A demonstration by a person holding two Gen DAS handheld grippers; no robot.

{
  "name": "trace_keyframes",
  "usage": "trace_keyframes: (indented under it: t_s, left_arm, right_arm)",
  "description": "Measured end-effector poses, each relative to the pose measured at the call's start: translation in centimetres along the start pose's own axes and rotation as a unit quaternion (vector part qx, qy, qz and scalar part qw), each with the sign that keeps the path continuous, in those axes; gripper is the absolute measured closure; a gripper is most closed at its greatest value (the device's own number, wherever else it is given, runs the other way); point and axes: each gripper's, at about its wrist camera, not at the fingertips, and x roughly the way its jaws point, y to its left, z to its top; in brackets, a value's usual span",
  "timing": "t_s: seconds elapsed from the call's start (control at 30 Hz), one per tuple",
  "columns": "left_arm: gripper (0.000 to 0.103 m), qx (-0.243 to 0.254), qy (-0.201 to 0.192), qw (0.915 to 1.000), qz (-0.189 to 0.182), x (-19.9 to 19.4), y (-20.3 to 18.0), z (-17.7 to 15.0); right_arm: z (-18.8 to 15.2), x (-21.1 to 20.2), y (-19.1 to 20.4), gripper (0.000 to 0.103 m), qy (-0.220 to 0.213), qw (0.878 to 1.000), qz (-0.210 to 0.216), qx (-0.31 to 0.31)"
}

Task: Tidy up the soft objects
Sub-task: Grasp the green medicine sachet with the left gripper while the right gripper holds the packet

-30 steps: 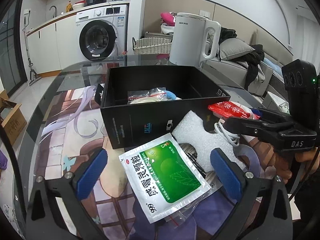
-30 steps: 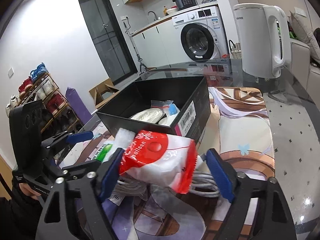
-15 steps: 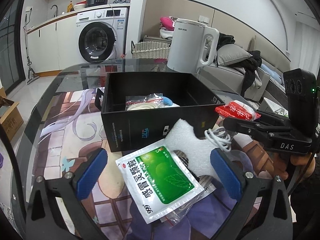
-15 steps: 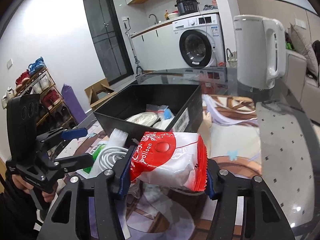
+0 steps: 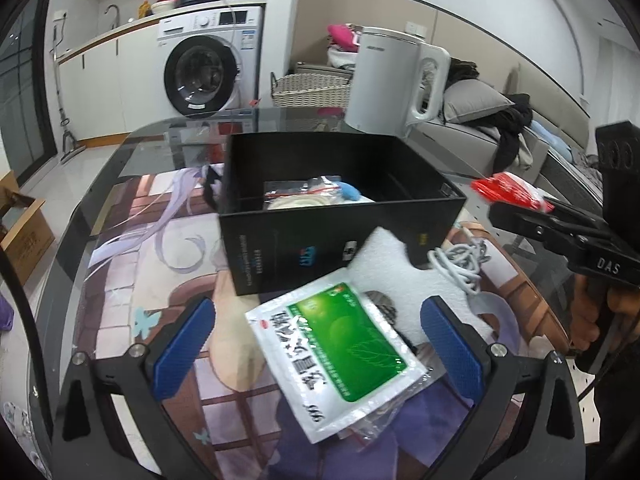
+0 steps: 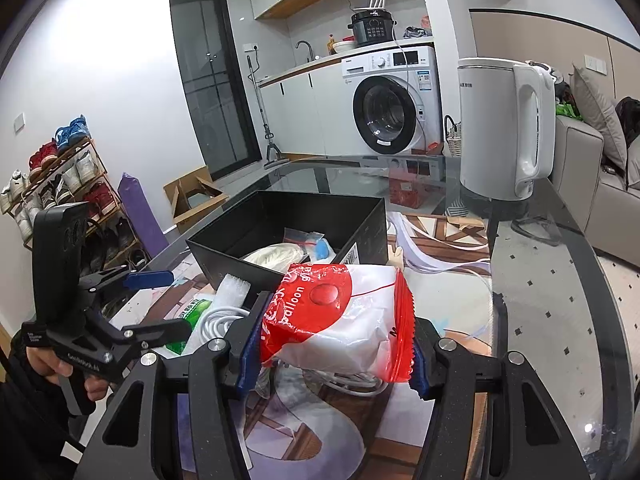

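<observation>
Right gripper (image 6: 334, 354): clenching the red-and-white balloon packet (image 6: 340, 316) between both blue pads, packet bulging upward out of the grip, lifted clear of the mat.
Balloon packet, place: hanging at 6 o'clock from the black box (image 6: 296, 232) in the right wrist view, near its front corner, not inside; in the left wrist view showing at 3 o'clock (image 5: 508, 192), beside the box's right wall.
Left gripper (image 5: 320, 350): standing released, blue pads wide apart, gripping nothing; green-and-white sachet (image 5: 340, 354) lying between the pads on the mat, touching neither.
Sachet: resting partly over a clear plastic bag (image 5: 372, 424) and overlapping the white foam piece (image 5: 400, 276) at 1 o'clock from it.
White cable (image 5: 464, 264): lying coiled at 2 o'clock from the sachet, just beside the foam, near the box's front right corner.
Black box: sitting open at 12 o'clock from the left gripper, holding a pale bundle (image 5: 296, 202), a clear bag and a small blue item (image 5: 348, 192).
White kettle (image 5: 396, 84): standing upright on the glass table (image 5: 132, 152), at 1 o'clock behind the box.
</observation>
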Motion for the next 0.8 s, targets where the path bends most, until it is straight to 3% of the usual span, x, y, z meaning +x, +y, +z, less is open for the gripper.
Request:
trace_keyframes:
  t_s: [0.47,0.57,0.8]
  left_arm:
    - [0.0,-0.032,0.053,0.9981,0.005,1.9,1.2,-1.1]
    - [0.0,-0.029,0.055,0.998,-0.011,1.8,0.8,-1.1]
    - [0.001,-0.026,0.063,0.9976,-0.008,2.5,0.3,-1.4]
  right_arm:
    - [0.0,0.0,0.2,0.045,0.003,1.0,-0.003,-0.005]
    - [0.1,-0.1,0.3,0.045,0.003,1.0,-0.004,-0.006]
    - [0.2,-0.1,0.4,0.045,0.002,1.0,-0.005,-0.007]
